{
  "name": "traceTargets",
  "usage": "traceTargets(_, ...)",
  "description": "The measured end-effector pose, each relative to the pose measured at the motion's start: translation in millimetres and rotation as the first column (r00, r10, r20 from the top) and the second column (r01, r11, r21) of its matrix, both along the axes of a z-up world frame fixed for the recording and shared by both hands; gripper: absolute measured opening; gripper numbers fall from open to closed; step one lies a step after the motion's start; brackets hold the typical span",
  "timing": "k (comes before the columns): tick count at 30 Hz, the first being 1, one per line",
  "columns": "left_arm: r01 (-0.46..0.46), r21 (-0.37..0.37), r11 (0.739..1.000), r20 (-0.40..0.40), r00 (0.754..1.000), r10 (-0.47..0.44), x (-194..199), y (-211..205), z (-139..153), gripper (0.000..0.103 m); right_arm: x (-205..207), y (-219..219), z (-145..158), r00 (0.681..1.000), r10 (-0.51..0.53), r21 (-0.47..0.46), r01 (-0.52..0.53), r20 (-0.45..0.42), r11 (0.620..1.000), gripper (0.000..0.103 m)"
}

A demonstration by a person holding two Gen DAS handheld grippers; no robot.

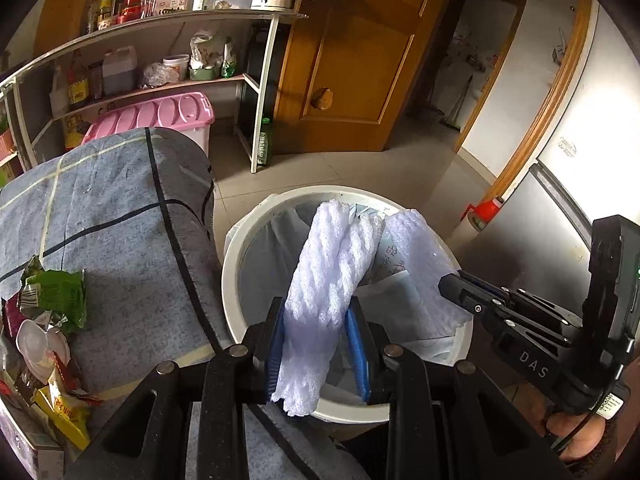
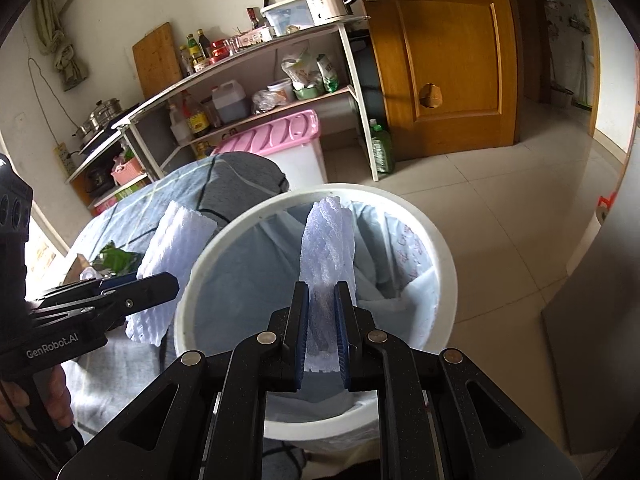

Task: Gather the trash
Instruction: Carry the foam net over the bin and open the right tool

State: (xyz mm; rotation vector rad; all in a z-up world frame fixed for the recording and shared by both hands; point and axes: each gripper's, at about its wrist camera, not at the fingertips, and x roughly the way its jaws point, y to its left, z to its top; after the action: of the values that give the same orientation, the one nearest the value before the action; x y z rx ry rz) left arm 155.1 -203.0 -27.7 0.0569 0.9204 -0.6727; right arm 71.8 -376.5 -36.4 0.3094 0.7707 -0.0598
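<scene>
your left wrist view looks forward and steeply down along its fingers, close over the white bin [image 1: 240, 248], with the cloth-covered table [image 1: 120, 208] at 9 o'clock and the shelf rack [image 1: 160, 28] at 11. your right wrist view tilts down at the same bin [image 2: 440, 248] from just as near, the rack [image 2: 240, 60] at 11 o'clock. both share the bin, table, rack, pink-lidded box [image 1: 160, 114] and wooden door [image 1: 360, 60].
</scene>
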Motion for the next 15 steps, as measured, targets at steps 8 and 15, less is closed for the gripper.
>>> traceTargets(8, -0.004, 0.012, 1.0, -0.046, 0.999, 0.005, 5, -12, -14, 0.037, 3, -10, -10, 0.999, -0.017, 0.009, 0.017, -0.031, 1.0, 0.017)
traceTargets(15, -0.037, -0.003, 0.999, -0.028, 0.999, 0.037, 3, 1, -8, 0.052, -1, -6, -8, 0.999, -0.027, -0.015, 0.027, -0.021, 1.0, 0.044)
